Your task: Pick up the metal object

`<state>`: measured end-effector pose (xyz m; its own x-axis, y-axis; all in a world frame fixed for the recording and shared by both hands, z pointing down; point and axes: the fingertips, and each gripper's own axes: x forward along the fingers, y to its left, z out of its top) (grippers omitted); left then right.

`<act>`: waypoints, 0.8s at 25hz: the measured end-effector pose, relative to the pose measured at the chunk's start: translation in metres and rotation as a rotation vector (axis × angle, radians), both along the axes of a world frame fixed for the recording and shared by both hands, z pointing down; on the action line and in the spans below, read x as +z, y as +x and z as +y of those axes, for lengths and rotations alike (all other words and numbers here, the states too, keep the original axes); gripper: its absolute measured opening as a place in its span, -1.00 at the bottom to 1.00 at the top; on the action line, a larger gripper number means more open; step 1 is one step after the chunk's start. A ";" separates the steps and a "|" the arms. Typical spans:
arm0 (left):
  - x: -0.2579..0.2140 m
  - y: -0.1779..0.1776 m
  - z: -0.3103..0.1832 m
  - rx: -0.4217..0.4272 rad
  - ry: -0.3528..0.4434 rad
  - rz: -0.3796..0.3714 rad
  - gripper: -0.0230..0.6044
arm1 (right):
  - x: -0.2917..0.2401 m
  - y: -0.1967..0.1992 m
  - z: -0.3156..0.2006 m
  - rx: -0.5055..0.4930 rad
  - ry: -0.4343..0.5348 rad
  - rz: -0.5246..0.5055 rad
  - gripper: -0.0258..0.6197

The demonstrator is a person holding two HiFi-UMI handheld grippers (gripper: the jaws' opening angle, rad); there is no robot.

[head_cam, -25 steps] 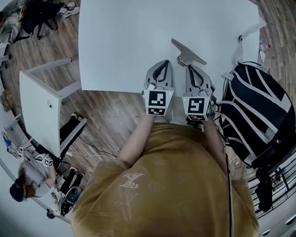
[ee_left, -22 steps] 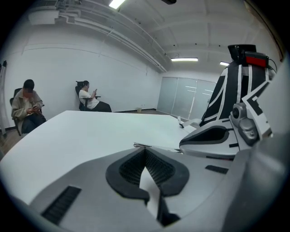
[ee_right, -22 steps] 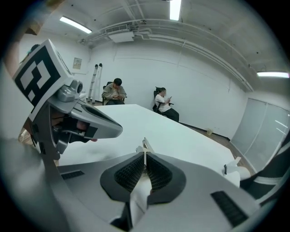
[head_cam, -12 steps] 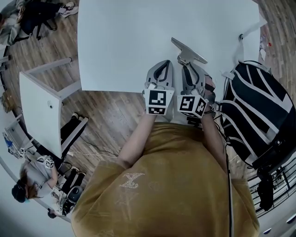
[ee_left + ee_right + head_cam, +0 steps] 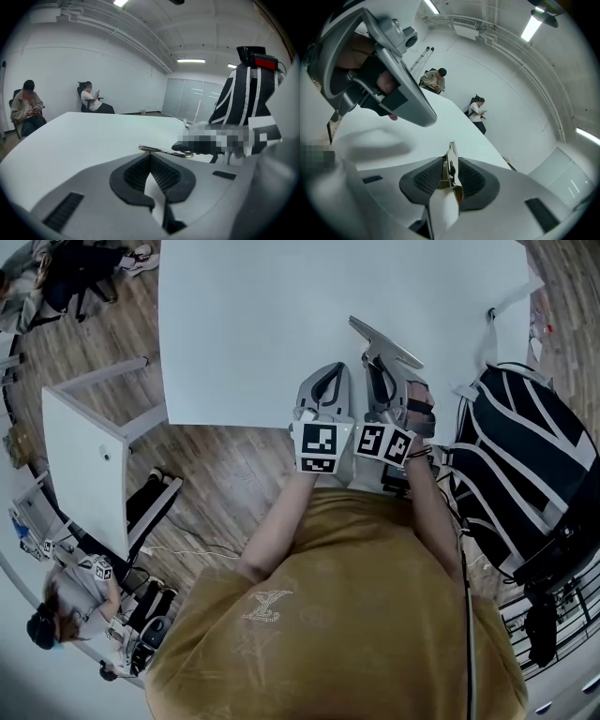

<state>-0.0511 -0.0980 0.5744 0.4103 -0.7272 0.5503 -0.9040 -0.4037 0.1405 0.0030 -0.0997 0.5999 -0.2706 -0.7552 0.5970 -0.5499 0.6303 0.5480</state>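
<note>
A flat silver metal object [image 5: 385,341] lies on the white table [image 5: 262,315] near its front edge, right of centre. My right gripper [image 5: 379,373] is rolled onto its side and shut on the object's near end. In the right gripper view the metal object [image 5: 450,165] shows edge-on, clamped between the black pads [image 5: 473,180]. My left gripper [image 5: 329,369] rests just to its left at the table edge, shut with nothing in it. From the left gripper view the metal object [image 5: 161,150] lies low over the table just beyond my left gripper [image 5: 151,155].
A black-and-white backpack [image 5: 525,465] stands close to the right of the right gripper. A small white side table [image 5: 84,465] stands on the wooden floor at left. White paper [image 5: 511,306] lies at the table's far right. Two people [image 5: 28,105] sit beyond the table's far end.
The right gripper has rolled onto its side and edged forward onto the metal object's near end. The left gripper has not moved.
</note>
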 end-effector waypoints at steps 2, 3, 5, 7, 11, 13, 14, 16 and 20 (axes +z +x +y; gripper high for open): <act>0.000 -0.001 -0.001 -0.004 0.000 0.000 -0.91 | 0.000 0.001 -0.002 0.000 0.018 0.005 -0.63; 0.000 -0.002 -0.002 -0.006 0.000 -0.001 -0.91 | 0.000 0.001 -0.003 -0.001 0.028 0.012 -0.63; 0.001 -0.003 -0.002 -0.009 -0.002 -0.003 -0.91 | 0.001 0.002 -0.004 0.000 0.047 0.030 -0.64; 0.001 -0.004 -0.001 -0.009 -0.003 -0.005 -0.91 | 0.002 0.003 -0.005 0.002 0.070 0.056 -0.66; 0.004 -0.002 0.000 -0.006 -0.008 -0.007 -0.91 | -0.003 0.003 -0.010 -0.006 0.114 0.085 -0.82; 0.006 -0.001 0.000 -0.006 -0.009 -0.006 -0.91 | -0.007 0.004 -0.013 -0.012 0.121 0.085 -0.87; 0.006 -0.001 0.000 -0.006 -0.010 -0.007 -0.91 | -0.008 0.004 -0.014 -0.011 0.118 0.084 -0.88; 0.007 0.000 0.000 -0.007 -0.012 -0.007 -0.91 | -0.010 0.007 -0.014 -0.001 0.111 0.080 -0.89; 0.005 -0.001 -0.005 -0.010 -0.007 -0.009 -0.91 | -0.016 0.011 -0.015 0.018 0.103 0.064 -0.89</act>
<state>-0.0525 -0.1033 0.5798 0.3976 -0.7277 0.5589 -0.9094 -0.3934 0.1346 0.0140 -0.1143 0.5838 -0.2204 -0.8179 0.5315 -0.5221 0.5592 0.6440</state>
